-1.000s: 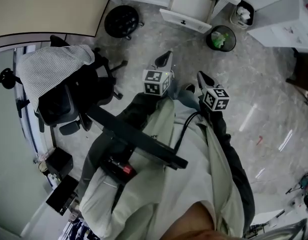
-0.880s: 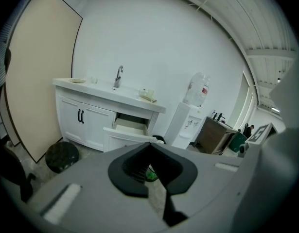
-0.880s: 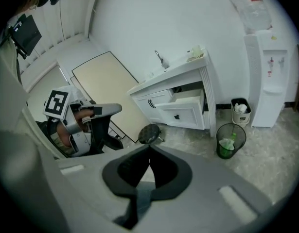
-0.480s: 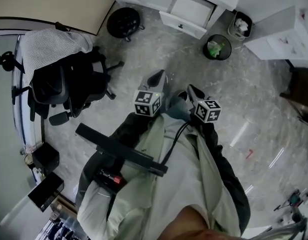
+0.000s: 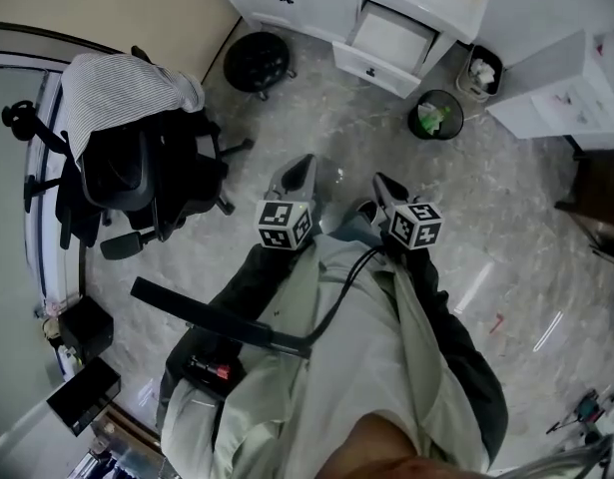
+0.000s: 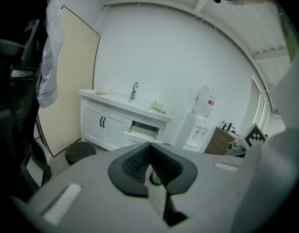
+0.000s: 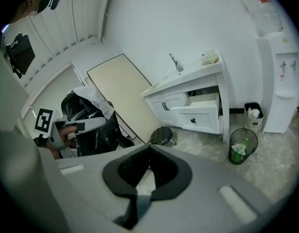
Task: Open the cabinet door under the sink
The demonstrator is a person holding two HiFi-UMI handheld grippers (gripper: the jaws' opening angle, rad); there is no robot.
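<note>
Floor (image 5: 526, 198): pale marbled stone, recorded from above. Left edge of floor: black office chair (image 5: 137, 183), with a striped garment (image 5: 122, 93) draped over its back. Far edge of floor, left of centre: round black stool (image 5: 257, 60), placed just in front of the white cabinet. Cabinet door (image 5: 316, 10): one of a white pair with dark handles at the meeting edge, set along the far edge of the floor below the countertop (image 6: 139, 107) and faucet (image 6: 133, 90). Both leaves are seen shut and are well apart from both grippers. Drawer (image 5: 391, 40): just right of the doors, found pulled out. Left gripper (image 5: 303, 164): held above the middle of the floor and pointed toward the cabinet. Its jaws are pressed together and nothing is held between them. Right gripper (image 5: 381, 183): held just beside the left one and pointed the same way. Its jaws are likewise brought together and nothing is gripped. Wire bin (image 5: 436, 115): near the drawer's right corner, with green contents visible inside. White bin (image 5: 479, 71): against the far edge, just beyond the wire bin. Water dispenser (image 7: 281, 81): far right corner of floor, white, stood against the wall.
</note>
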